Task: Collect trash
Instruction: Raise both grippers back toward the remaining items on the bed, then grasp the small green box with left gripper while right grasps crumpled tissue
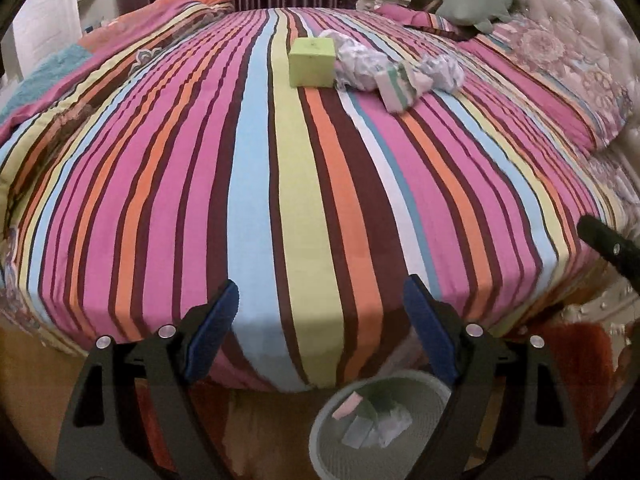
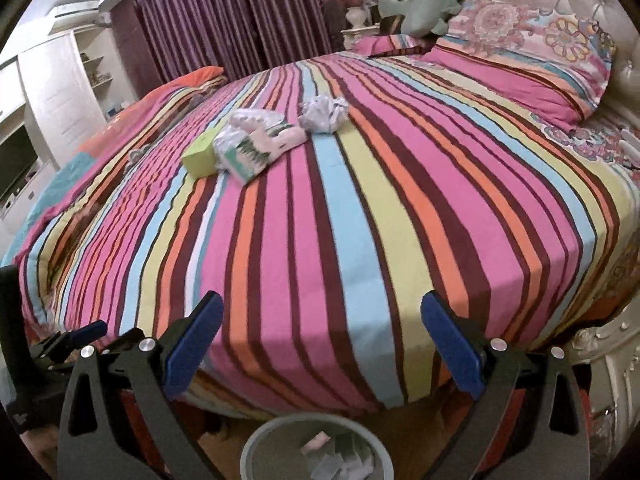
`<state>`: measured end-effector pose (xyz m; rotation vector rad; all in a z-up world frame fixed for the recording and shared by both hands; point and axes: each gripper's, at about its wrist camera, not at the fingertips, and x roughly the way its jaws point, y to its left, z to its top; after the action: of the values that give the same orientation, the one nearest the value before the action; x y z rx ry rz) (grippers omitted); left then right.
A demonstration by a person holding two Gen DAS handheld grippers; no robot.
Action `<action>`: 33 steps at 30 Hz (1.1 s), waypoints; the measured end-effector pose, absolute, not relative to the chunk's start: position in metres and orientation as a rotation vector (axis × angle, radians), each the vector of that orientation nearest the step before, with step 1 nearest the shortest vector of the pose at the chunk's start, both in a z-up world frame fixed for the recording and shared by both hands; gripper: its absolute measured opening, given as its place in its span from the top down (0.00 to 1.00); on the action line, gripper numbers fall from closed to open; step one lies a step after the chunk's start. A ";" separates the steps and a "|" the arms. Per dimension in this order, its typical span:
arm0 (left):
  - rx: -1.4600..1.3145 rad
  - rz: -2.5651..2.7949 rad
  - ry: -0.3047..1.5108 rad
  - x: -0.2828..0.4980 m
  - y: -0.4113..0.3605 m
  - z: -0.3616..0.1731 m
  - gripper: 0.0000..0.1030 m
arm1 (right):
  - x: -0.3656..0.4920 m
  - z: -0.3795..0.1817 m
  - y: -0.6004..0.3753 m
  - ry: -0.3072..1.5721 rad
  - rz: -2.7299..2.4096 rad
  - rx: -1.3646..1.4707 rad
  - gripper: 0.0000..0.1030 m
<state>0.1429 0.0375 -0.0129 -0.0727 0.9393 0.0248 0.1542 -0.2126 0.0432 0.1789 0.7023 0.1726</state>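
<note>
Trash lies far out on the striped bed: a lime-green box (image 1: 312,62) (image 2: 199,156), crumpled white paper (image 1: 356,62) (image 2: 324,114) and a flattened green-and-white packet (image 1: 398,86) (image 2: 260,148). A grey waste bin (image 1: 320,428) (image 2: 256,440) stands on the floor at the bed's foot with several scraps inside. My left gripper (image 1: 320,292) hangs open above the bed edge and the bin, nothing between its blue pads. My right gripper (image 2: 322,304) is likewise open and empty, well short of the trash. The left gripper shows at the left edge of the right wrist view.
The bed (image 1: 200,184) fills both views, with pillows (image 2: 532,60) and a green plush toy (image 1: 464,0) by the tufted headboard. Purple curtains (image 2: 224,20) and a white wardrobe (image 2: 60,92) stand behind. A folded blanket (image 1: 120,36) lies at the far left.
</note>
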 end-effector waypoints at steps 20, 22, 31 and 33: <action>-0.199 0.033 0.878 0.302 0.070 0.002 0.21 | 0.272 0.052 -0.213 0.700 0.144 0.131 0.08; -0.205 0.026 0.870 0.317 0.072 0.004 0.21 | 0.281 0.053 -0.211 0.697 0.145 0.122 0.08; -0.198 0.011 0.892 0.372 0.080 -0.003 0.21 | 0.333 0.063 -0.199 0.684 0.148 0.069 0.08; -0.202 0.014 0.901 0.381 0.081 -0.007 0.21 | 0.342 0.064 -0.197 0.683 0.147 0.058 0.08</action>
<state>0.3808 0.0812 -0.0067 -0.2020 0.9013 0.0139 0.3424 -0.1969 0.0642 0.0577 0.6828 0.1472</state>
